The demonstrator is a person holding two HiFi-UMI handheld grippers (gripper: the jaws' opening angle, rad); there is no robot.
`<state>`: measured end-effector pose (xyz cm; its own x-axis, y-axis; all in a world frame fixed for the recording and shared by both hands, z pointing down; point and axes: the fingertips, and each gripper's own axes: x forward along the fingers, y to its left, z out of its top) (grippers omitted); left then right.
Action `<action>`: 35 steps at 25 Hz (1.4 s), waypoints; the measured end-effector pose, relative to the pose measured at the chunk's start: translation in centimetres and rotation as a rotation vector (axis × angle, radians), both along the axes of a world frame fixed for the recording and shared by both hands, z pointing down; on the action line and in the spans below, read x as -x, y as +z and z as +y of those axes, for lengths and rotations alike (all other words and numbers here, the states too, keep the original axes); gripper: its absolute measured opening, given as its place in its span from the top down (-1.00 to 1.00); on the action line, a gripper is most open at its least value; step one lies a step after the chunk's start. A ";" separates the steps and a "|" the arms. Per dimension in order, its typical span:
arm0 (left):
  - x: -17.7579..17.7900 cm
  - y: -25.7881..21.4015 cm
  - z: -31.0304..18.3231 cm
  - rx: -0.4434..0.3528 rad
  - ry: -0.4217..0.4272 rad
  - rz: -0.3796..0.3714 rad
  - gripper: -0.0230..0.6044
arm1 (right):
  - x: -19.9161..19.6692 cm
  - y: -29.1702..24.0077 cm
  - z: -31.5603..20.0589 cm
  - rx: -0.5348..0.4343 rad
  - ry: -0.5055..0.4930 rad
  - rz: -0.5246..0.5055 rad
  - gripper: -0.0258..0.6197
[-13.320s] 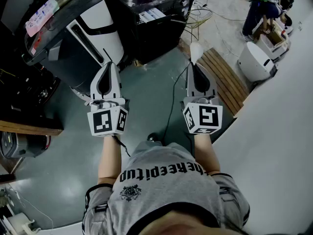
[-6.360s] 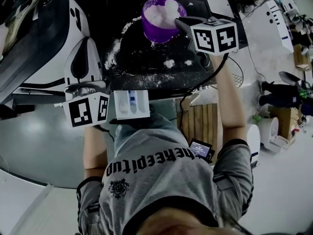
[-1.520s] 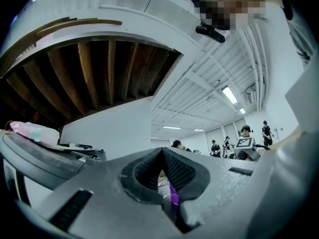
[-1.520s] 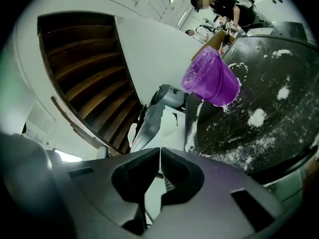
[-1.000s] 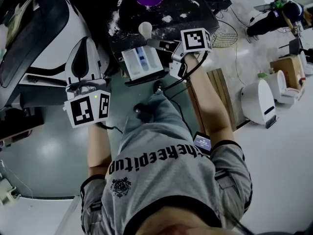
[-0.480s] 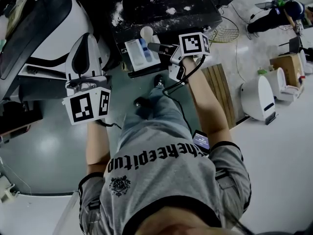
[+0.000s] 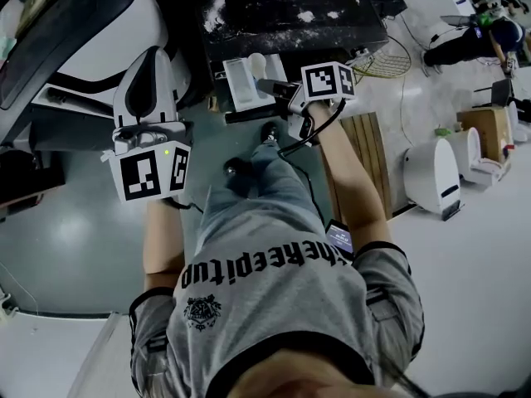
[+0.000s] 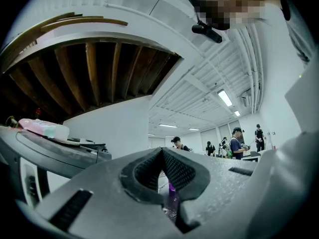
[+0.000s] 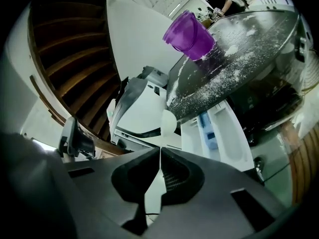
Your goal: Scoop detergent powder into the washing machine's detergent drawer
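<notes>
Two grippers: left gripper (image 7: 155,56) and right gripper (image 7: 267,84) both show in the head view, well apart, marker cubes toward the person
Left gripper jaws: pressed together at the tips, nothing pinched; a sliver of purple shows far beyond, through the gap under the tips
Right gripper jaws: clamped on the flat handle of a white plastic scoop (image 9: 168,123); the handle rises from between the pads, with the round bowl just ahead of the tips
Scoop contents: cannot tell
Drawer: white plastic detergent drawer (image 7: 238,85) stands open at the machine front, just ahead of the right gripper's tips and a little to their right in the right gripper view; a blue insert sits in its middle channel
Scoop vs drawer: in the head view the bowl lies at the drawer's far right corner; touching or above, cannot tell
Machine top: black flat washing machine top (image 7: 290,19), beyond the right gripper's tips, strewn with loose white powder (image 9: 219,78)
Tub: purple round plastic tub (image 9: 189,34) upright on that top, far ahead of the right gripper's tips, well apart from the scoop
Ahead of left gripper: white appliance with a dark lid (image 7: 99,15)
</notes>
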<state>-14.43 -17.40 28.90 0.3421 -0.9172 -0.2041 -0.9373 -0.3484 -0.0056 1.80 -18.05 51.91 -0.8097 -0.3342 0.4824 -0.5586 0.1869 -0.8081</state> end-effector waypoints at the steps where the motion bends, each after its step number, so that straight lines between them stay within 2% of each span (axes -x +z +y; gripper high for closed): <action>1: 0.3 0.1 0.1 0.003 -0.006 0.001 0.92 | 0.2 0.4 0.1 0.001 -0.009 0.020 0.91; 17: 4.8 1.5 1.7 0.032 -0.107 0.022 0.92 | 0.8 5.6 0.6 -0.023 -0.140 0.388 0.91; 25: 6.1 1.8 2.2 0.042 -0.135 0.025 0.92 | 0.5 7.6 0.4 -0.104 -0.252 0.629 0.91; 33: 6.7 2.2 2.3 0.049 -0.148 0.029 0.92 | 0.2 8.5 0.3 -0.229 -0.387 0.873 0.91; 35: 6.8 2.3 2.3 0.051 -0.150 0.030 0.92 | 0.8 8.8 0.6 -0.257 -0.427 0.887 0.91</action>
<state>-21.26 -15.13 31.17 0.1953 -0.9670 -0.1639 -0.9783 -0.2038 0.0369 0.99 -17.41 60.68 -0.2710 -0.2794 0.9211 -0.7832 0.6204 -0.0423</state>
